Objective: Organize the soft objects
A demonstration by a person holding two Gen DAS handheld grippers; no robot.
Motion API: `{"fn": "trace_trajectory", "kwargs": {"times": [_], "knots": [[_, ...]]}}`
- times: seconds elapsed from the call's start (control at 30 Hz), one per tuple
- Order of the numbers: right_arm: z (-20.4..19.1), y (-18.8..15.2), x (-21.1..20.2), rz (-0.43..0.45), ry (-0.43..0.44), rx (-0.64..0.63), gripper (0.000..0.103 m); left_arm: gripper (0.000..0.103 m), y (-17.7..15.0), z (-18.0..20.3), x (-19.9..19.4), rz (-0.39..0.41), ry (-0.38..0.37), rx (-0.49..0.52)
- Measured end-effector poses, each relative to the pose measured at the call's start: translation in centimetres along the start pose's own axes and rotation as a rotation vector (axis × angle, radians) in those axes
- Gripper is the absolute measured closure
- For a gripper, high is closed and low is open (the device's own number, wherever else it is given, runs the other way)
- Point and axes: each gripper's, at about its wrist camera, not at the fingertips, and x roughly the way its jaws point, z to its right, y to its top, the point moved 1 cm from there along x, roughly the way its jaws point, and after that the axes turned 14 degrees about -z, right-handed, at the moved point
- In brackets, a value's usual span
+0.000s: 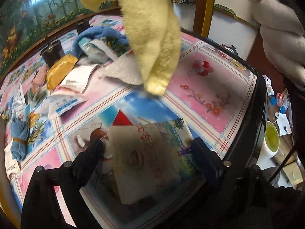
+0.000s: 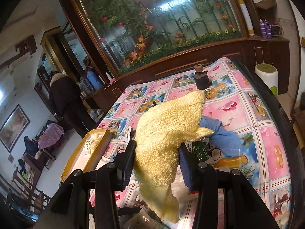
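A yellow towel [image 2: 162, 139] hangs bunched between the fingers of my right gripper [image 2: 156, 162], which is shut on it above the table. In the left wrist view the same yellow towel [image 1: 152, 38] dangles over a heap of packets, with a white-gloved hand [image 1: 282, 38] at the upper right. My left gripper [image 1: 148, 152] is low over the table, and a beige packet with red characters [image 1: 144, 162] fills the gap between its fingers. A crumpled blue towel [image 1: 99, 34] [image 2: 225, 139] lies on the heap. A rolled blue cloth [image 1: 19, 139] tied with a band rests at the left.
The patterned tablecloth [image 1: 200, 87] carries an orange packet [image 1: 59, 70], several white packets [image 1: 76, 80] and two dark jars [image 1: 53, 52]. An open yellow box [image 2: 85, 152] stands at the table's left edge. The black table rim [image 1: 257, 114] is close on the right. A person [image 2: 64, 99] stands far off.
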Motion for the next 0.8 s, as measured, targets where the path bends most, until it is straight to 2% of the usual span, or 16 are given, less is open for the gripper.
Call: {"fn": "trace_trajectory", "kwargs": {"times": [0.03,0.1,0.17,0.2,0.3,0.4,0.47,0.67,0.8], "knots": [[0.3,-0.1,0.1,-0.002,0.001,0.004,0.058,0.010,0.5,0.3,0.0,-0.002,-0.038,0.000],[0.5,-0.2,0.2,-0.007,-0.001,0.005,0.058,0.048,1.1,0.4,-0.6,0.014,-0.040,-0.013],[0.7,-0.3,0.2,-0.012,-0.005,0.000,0.058,0.063,1.5,-0.9,-1.5,0.022,-0.100,-0.072],[0.6,-0.3,0.2,-0.014,-0.006,-0.005,0.058,0.067,1.4,-1.6,-1.8,0.029,-0.116,-0.092],[0.4,-0.5,0.0,-0.002,-0.016,-0.022,0.058,0.073,0.6,-3.2,-2.9,0.043,-0.135,-0.146],[0.2,-0.5,-0.2,0.011,-0.004,-0.022,0.058,0.080,-0.5,-4.4,-4.4,0.072,-0.211,-0.195],[0.2,-0.5,-0.2,0.014,-0.001,-0.017,0.058,0.082,-1.3,-5.6,-5.4,0.104,-0.240,-0.236],[-0.3,-0.4,0.2,0.008,0.008,-0.023,0.058,0.094,-3.2,-9.5,-8.3,0.219,-0.346,-0.366],[-1.5,-0.3,0.7,-0.002,0.011,-0.056,0.058,0.095,-3.8,-10.8,-9.0,0.256,-0.344,-0.395]]}}
